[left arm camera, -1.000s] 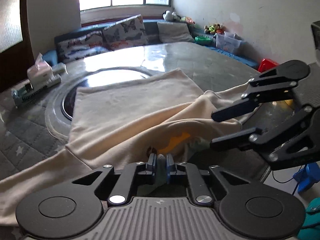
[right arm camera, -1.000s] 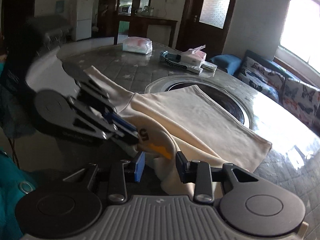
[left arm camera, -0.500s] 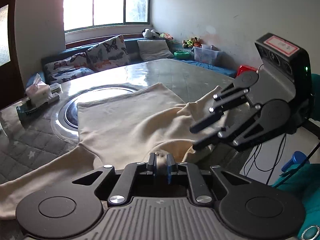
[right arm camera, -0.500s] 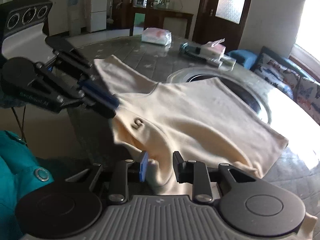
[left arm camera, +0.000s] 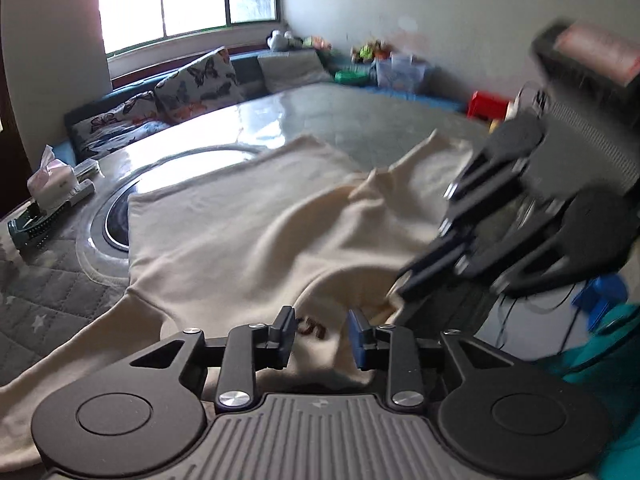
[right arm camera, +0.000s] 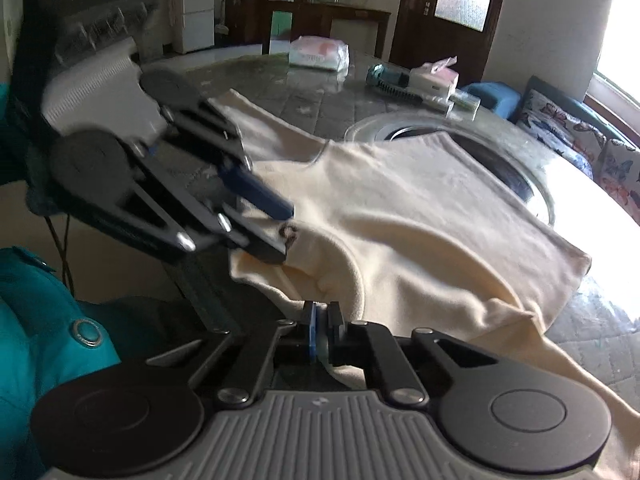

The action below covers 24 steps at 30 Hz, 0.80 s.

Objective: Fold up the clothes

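The right gripper (right arm camera: 322, 330) pinches the shirt (right arm camera: 400, 232) at the desk (right arm camera: 320, 100) edge. The left gripper (left arm camera: 320, 334) fingers have just been opening, shirt between them.

A large round table (left arm camera: 360, 120) with a grey, star-patterned quilted cover under a glossy clear sheet. A round glass turntable (right arm camera: 532, 176) sits at its middle. A cream shirt (left arm camera: 240, 240) lies spread from the turntable to the near edge. Beyond the turntable lie a tissue box (right arm camera: 434, 78), a brush (right arm camera: 390, 82) and a white packet (right arm camera: 318, 53).
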Motion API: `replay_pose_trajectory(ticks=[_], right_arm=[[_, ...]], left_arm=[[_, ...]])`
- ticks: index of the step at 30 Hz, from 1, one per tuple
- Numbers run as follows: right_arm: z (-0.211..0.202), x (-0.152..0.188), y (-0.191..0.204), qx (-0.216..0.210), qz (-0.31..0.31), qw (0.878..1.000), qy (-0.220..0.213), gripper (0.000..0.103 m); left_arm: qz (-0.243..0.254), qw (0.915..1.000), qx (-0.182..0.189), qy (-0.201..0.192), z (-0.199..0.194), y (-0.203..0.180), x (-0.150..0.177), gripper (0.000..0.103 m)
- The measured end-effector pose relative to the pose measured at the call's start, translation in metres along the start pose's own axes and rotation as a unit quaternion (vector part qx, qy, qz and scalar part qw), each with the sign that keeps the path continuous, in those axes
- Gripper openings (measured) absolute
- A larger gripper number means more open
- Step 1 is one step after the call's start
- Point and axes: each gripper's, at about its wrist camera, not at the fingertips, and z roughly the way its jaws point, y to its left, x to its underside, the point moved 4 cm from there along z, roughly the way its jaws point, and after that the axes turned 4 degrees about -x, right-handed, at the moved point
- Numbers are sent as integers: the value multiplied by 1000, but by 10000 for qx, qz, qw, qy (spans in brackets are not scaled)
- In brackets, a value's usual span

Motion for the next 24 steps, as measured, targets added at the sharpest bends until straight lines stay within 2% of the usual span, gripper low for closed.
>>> replay_pose_trajectory(ticks=[1,4,7,11,14,16,19,22,24], right_arm=[[-5,-1,0,-13,14,10000,-39,4],[-17,-1,4,-100,-92,9999,-34,4],[-26,1,9,-208,-255,9995,29,4],[-23,6,10,-406,-286,9984,262,5],[-26,5,7,-515,-264,9978,335,7],[-34,-2,-3,-364,-169,9991,165,9],[-34,-15,-30,169,93,9998,-38,9],[-18,-20,-60,669,473,9966,-59,12],[-5,-17,-76,822,673,9943,35,13]], left_arm=[[30,10000,-27,4,1,0,1,19],[41,10000,-33,-66,-1,1,4,8],[28,9995,232,-188,-9,0,6,8],[99,9993,352,18,-6,2,7,9],[-52,9993,349,-113,-12,14,-4,11],[-180,9990,309,-263,-13,25,-14,11],[-282,9989,149,-356,-6,35,-26,11],[-435,9986,144,-274,15,39,-35,11],[-417,9988,170,-170,29,36,-36,11]])
